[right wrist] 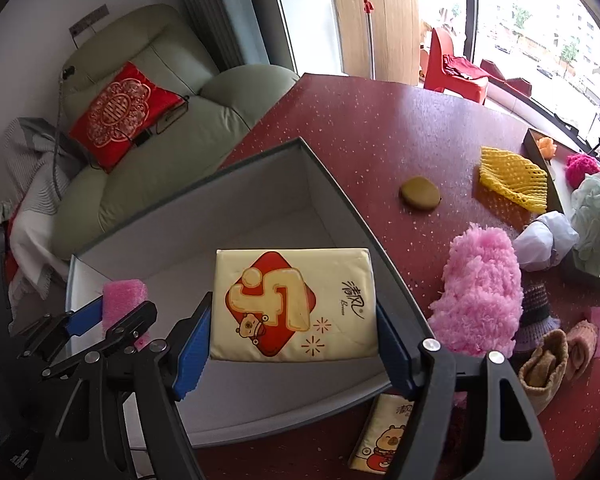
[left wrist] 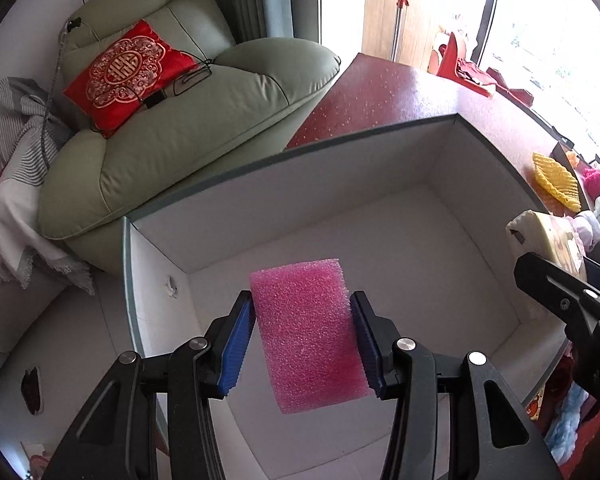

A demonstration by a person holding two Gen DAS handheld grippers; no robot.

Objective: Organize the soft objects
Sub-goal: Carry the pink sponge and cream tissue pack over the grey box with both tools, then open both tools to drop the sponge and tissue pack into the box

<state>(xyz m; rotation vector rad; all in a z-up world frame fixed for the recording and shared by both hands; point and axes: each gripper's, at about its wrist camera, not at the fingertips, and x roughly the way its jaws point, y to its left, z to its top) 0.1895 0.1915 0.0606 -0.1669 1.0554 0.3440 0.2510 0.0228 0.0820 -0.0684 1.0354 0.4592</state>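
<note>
A dark red speckled counter carries an open white box, beside a pale green armchair with a red embroidered cushion and bright windows beyond. The left tongs pinch a pink foam block above the box's interior; the right tongs pinch a cream tissue pack over the box too. On the counter to the right lie a yellow foam net, an olive round pad, a fluffy pink piece and another tissue pack near the box's front.
</note>
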